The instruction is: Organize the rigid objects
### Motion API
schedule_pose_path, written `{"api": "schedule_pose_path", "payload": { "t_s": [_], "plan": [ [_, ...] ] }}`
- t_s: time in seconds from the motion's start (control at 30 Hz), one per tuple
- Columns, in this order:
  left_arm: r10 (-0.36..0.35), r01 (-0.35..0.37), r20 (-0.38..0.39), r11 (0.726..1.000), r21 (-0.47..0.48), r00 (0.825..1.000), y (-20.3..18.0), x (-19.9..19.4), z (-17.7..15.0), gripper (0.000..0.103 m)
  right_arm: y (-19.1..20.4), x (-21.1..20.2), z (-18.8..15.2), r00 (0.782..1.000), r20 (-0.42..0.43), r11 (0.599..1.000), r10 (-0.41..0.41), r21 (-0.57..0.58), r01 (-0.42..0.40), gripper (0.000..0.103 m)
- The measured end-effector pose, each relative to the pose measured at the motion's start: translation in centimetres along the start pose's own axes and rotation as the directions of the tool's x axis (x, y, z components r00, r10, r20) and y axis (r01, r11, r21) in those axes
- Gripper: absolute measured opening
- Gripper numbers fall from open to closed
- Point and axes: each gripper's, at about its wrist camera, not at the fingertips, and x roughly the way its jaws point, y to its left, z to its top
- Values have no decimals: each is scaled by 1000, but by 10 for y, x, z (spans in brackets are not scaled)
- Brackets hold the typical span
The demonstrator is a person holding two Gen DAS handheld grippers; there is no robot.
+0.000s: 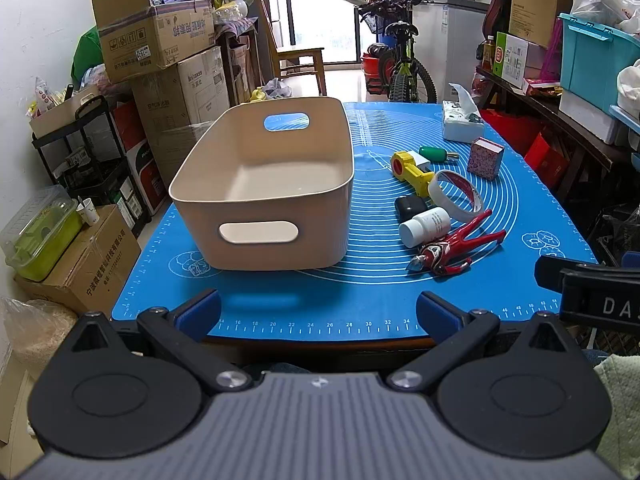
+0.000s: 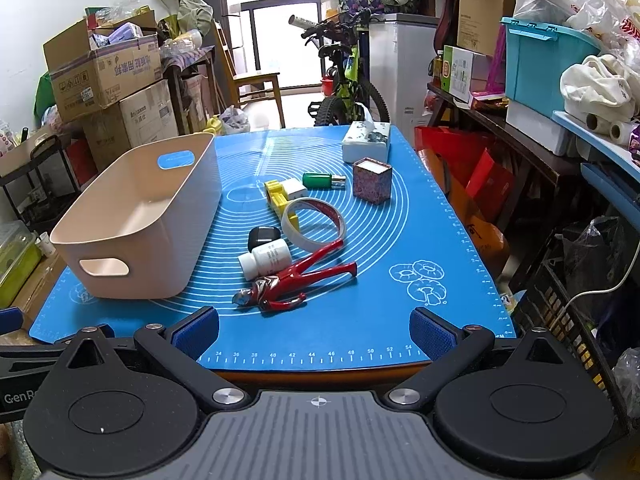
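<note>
Black case (image 2: 263, 237) half behind white bottle (image 2: 266, 263)

The left gripper (image 1: 318, 314) is held level and low, its two blue-padded fingers (image 1: 200, 312) spread wide apart with nothing between them. The right gripper (image 2: 316, 330) sits just beside it at much the same height, jaws likewise splayed and empty, blue pads (image 2: 432, 332) facing each other across the gap. Part of the right gripper's black body (image 1: 592, 292) shows at the edge of the left wrist view.
</note>
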Motion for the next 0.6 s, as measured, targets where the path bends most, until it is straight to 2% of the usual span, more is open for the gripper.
{"api": "schedule_pose_path", "payload": {
  "t_s": [0.6],
  "plan": [
    [-1,1,0,1000,-2,1000,0,-1,1,103,0,-2,2,1000,-4,1000,2,3,-2,101]
  ]
}}
